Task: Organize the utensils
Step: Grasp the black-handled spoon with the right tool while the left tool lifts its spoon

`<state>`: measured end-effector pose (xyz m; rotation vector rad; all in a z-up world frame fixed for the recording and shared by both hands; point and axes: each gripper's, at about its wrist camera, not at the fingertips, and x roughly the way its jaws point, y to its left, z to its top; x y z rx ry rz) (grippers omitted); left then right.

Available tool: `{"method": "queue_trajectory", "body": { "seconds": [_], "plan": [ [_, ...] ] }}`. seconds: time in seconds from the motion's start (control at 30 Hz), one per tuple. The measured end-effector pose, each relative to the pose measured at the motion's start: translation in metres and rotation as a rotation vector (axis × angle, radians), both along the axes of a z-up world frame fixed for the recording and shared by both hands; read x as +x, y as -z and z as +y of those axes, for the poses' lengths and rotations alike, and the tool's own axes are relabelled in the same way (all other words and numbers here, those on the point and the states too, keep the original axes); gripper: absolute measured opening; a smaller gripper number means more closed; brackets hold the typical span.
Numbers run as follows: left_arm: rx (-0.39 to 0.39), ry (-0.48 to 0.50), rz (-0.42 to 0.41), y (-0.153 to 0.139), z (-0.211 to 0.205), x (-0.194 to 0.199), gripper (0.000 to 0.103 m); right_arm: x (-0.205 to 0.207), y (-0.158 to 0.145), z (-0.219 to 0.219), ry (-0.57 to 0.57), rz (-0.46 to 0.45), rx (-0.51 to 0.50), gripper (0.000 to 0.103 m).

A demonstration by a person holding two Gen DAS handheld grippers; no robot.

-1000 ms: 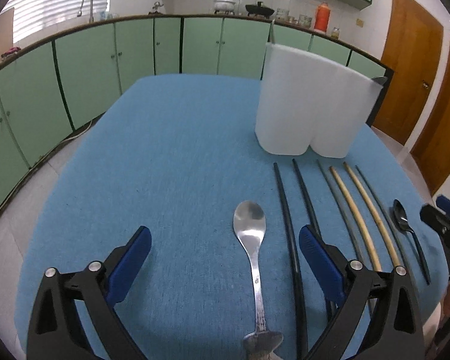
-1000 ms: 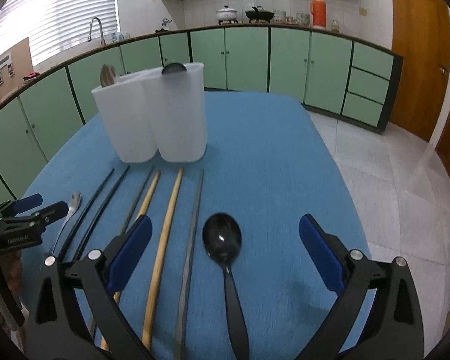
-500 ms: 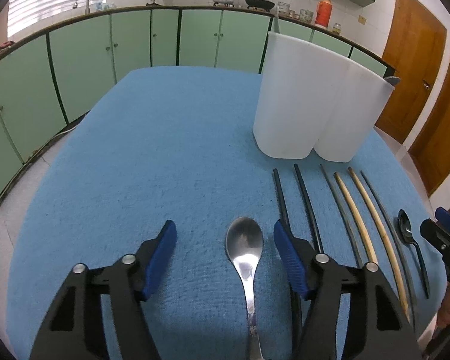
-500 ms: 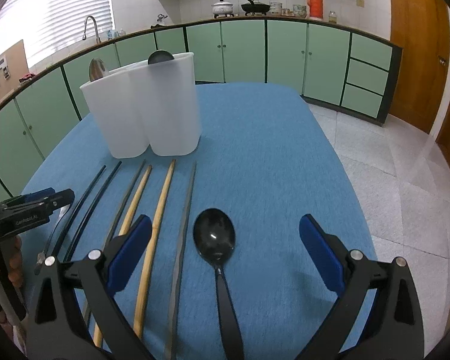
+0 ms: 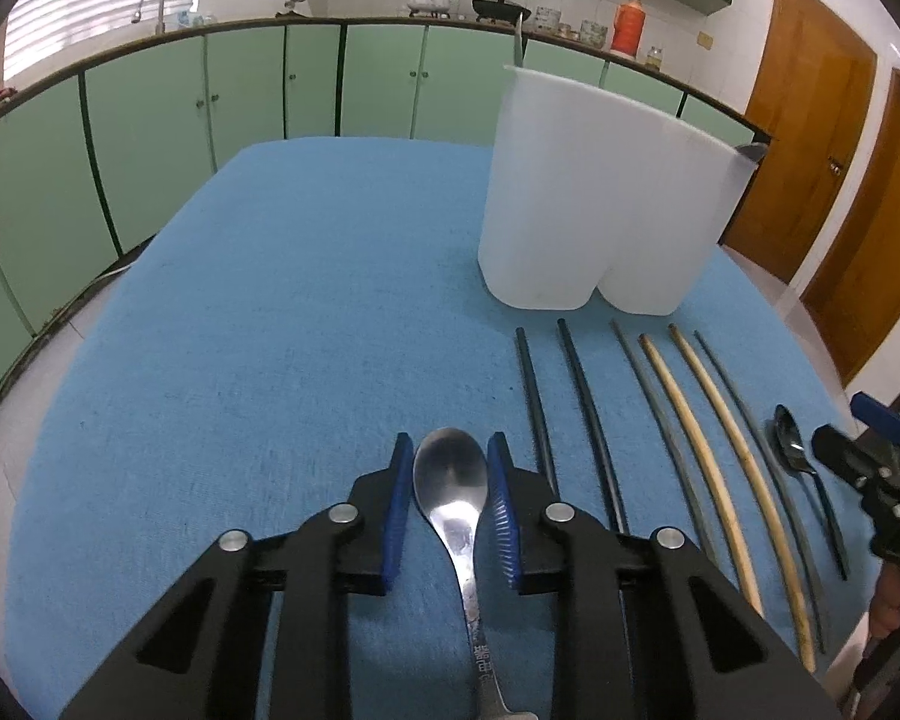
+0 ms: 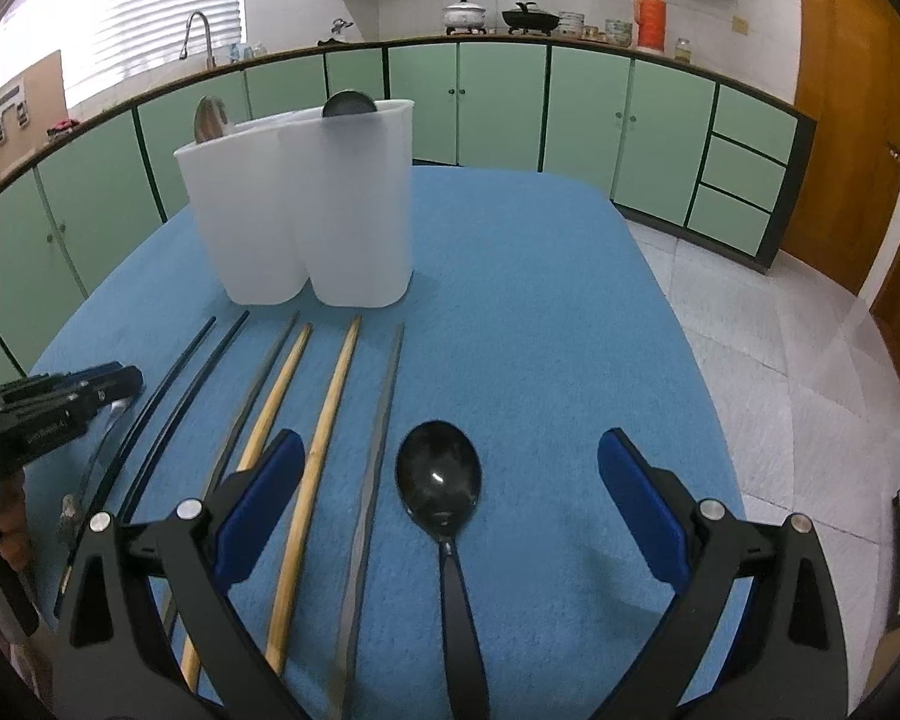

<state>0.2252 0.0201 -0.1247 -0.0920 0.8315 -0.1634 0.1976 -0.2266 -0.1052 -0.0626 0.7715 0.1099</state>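
A silver spoon (image 5: 450, 480) lies on the blue tablecloth (image 5: 270, 330). My left gripper (image 5: 449, 444) is closing on it, and its blue pads touch both sides of the bowl. Farther right, a black spoon (image 6: 441, 480) lies between the wide-apart fingers of my right gripper (image 6: 450, 441), which is open and does not touch it. Between the two spoons lie several chopsticks (image 6: 324, 420) in a row, black, grey and wooden. Behind them stands a white two-lobed utensil holder (image 5: 600, 210) with a silver spoon (image 6: 210, 117) and a black spoon (image 6: 348, 103) sticking out.
The table's right edge drops to a tiled floor (image 6: 780, 360). Green cabinets (image 5: 150, 120) run along the back wall, and wooden doors (image 5: 810, 150) stand at the right. A hand (image 6: 6, 516) holds the left gripper's handle at the table's near-left corner.
The left gripper's jaws have come together from wide apart until they flank the silver spoon's bowl. The right gripper has stayed open over the black spoon.
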Motion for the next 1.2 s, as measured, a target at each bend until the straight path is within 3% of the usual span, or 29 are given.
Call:
{"method": "queue_trajectory", "body": {
  "seconds": [0.07,0.13,0.23,0.57,0.8,0.9,0.97,1.2],
  "plan": [
    [0.001,-0.001,-0.02,-0.004,-0.001,-0.005,0.025,0.001,0.002,0.001,-0.014,0.018,-0.006,0.08],
    [0.01,0.002,-0.032,-0.006,-0.003,-0.009,0.025,0.005,0.005,-0.001,-0.017,0.052,-0.003,0.073],
    [0.017,0.002,-0.043,-0.008,-0.004,-0.013,0.025,0.007,0.009,-0.001,-0.014,0.067,-0.002,0.072],
    [0.016,0.004,-0.057,-0.011,-0.005,-0.013,0.025,0.023,0.017,-0.004,-0.011,0.123,-0.003,0.055],
    [0.013,0.007,-0.054,-0.01,-0.006,-0.011,0.025,0.029,0.024,-0.002,-0.021,0.151,-0.008,0.051],
    [0.015,0.01,-0.056,-0.01,-0.007,-0.011,0.025,0.031,0.025,0.0,-0.02,0.154,-0.01,0.046],
    [0.016,0.009,-0.056,-0.011,-0.006,-0.01,0.025,0.031,0.025,0.0,-0.024,0.157,-0.007,0.034],
    [0.011,0.009,-0.076,-0.014,-0.003,-0.015,0.025,0.021,0.015,-0.009,-0.027,0.115,0.042,0.034]
  ]
}}
